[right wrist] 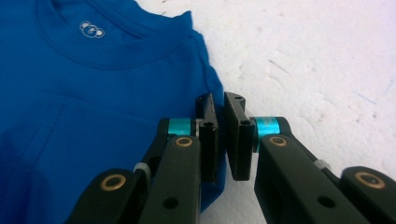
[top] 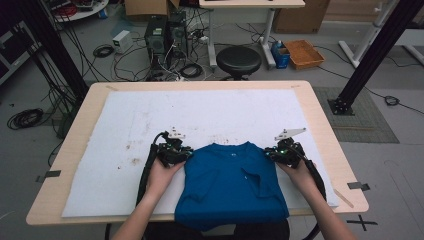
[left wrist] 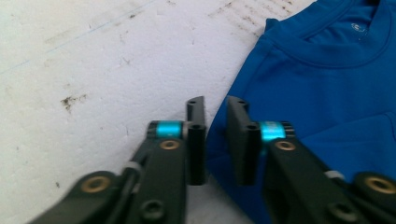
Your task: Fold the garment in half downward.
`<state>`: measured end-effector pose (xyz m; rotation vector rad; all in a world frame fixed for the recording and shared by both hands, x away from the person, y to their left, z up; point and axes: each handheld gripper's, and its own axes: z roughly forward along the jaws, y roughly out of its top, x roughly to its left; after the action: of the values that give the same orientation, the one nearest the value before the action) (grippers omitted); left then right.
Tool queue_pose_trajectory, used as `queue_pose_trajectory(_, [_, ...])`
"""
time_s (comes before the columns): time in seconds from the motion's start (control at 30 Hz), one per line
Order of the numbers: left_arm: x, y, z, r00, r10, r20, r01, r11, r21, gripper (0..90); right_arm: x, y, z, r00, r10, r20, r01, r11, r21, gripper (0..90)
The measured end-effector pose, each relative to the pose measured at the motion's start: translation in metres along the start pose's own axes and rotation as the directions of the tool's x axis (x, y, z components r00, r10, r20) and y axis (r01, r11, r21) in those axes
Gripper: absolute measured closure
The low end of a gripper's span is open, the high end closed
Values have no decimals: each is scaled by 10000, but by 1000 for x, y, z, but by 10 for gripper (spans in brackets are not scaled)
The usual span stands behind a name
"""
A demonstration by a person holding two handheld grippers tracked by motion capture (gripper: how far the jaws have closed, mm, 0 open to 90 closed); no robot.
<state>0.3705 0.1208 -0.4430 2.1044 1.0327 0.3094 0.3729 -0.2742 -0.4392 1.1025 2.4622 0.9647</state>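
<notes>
A bright blue T-shirt (top: 231,182) lies flat near the front edge of the desk (top: 70,145), folded into a neat rectangle with its sleeves tucked in across the front and its round neckline pointing away from the person. It rests on a white, stained mat (top: 150,125) that covers most of the desk top, and its lower hem reaches the front edge.

The left tongs (top: 186,156) sit at the shirt's left shoulder, the right tongs (top: 269,153) at its right shoulder, each held in a hand coming in from the bottom of the high view.

In the left gripper view the left tongs (left wrist: 215,140) have a narrow gap, with the blue edge of the T-shirt (left wrist: 327,93) between the pads; whether they press on it cannot be told. In the right gripper view the right tongs (right wrist: 223,135) are nearly closed, pinching the edge of the T-shirt (right wrist: 93,116) at the shoulder.

The gripper views show a small pale logo (right wrist: 91,29) printed inside the collar, which the high view gives as a mere speck. The high view shows the floor behind the desk: a round black stool (top: 238,61), and an orange tray (top: 303,53) beside a blue box (top: 281,55); what lies in them cannot be made out.
</notes>
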Motion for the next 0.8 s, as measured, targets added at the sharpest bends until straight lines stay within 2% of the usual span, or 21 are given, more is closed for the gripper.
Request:
queue_pose_trajectory(0.07, [-1, 1, -1, 10000, 42, -60, -42, 10000, -20, 810, -3, -1, -2, 9998, 188, -40, -188, 9998, -115, 826])
queue_pose_trajectory(0.1, [-2, 2, -1, 9999, -76, -121, 75, 9999, -139, 751, -5, -1, -4, 9995, 305, -75, -307, 9992, -272, 772])
queue_pose_trajectory(0.13, [-1, 4, -1, 9999, -123, -62, 122, 9998, -130, 643, -7, 0, -6, 9988, 485, -113, -489, 9980, -411, 728])
queue_pose_trajectory(0.2, [-2, 10, 1, 9997, -147, 211, 148, 9999, -75, 612, -11, 5, -8, 9964, 799, -266, -818, 9935, -793, 676])
queue_pose_trajectory(0.3, [-4, 20, 8, 9988, -36, 496, 38, 10000, -54, 592, -12, 14, -4, 9956, 823, -440, -850, 9944, -633, 641])
queue_pose_trajectory(0.33, [-5, 22, 12, 9990, -28, 451, 27, 10000, 9, 593, -12, 17, 0, 9955, 788, -520, -813, 9955, -486, 624])
queue_pose_trajectory(0.4, [-5, 25, 19, 9980, -4, 632, -12, 9997, 252, 595, -10, 21, 10, 9958, 740, -539, -751, 9970, -171, 597])
queue_pose_trajectory(0.43, [-6, 25, 22, 9982, 51, 602, -79, 9989, 464, 605, -9, 22, 14, 9956, 706, -624, -714, 9974, -119, 582])
queue_pose_trajectory(0.47, [-8, 24, 23, 9987, 238, 447, -257, 9988, 416, 616, -9, 23, 18, 9950, 699, -708, -703, 9975, -25, 581])
queue_pose_trajectory(0.53, [-9, 24, 22, 9990, 371, 264, -382, 9983, 436, 671, -7, 23, 22, 9966, 496, -654, -493, 9988, 65, 616])
queue_pose_trajectory(0.6, [-9, 23, 22, 9991, 410, 96, -413, 9985, 355, 730, -8, 23, 22, 9964, 375, -757, -371, 9993, 72, 747])
queue_pose_trajectory(0.67, [-10, 22, 22, 9984, 568, 36, -569, 9979, 314, 771, -7, 23, 21, 9964, 158, -836, -151, 9998, 91, 832])
queue_pose_trajectory(0.7, [-11, 22, 22, 9980, 610, 170, -615, 9976, 306, 819, -6, 23, 21, 9967, -58, -808, 62, 10000, 44, 858])
queue_pose_trajectory(0.73, [-13, 22, 22, 9970, 762, 101, -765, 9967, 288, 846, -4, 23, 20, 9970, -178, -753, 181, 9998, 34, 874])
queue_pose_trajectory(0.8, [-15, 22, 22, 9955, 938, 86, -941, 9951, 305, 866, -2, 24, 20, 9968, -262, -761, 263, 9997, -2, 884])
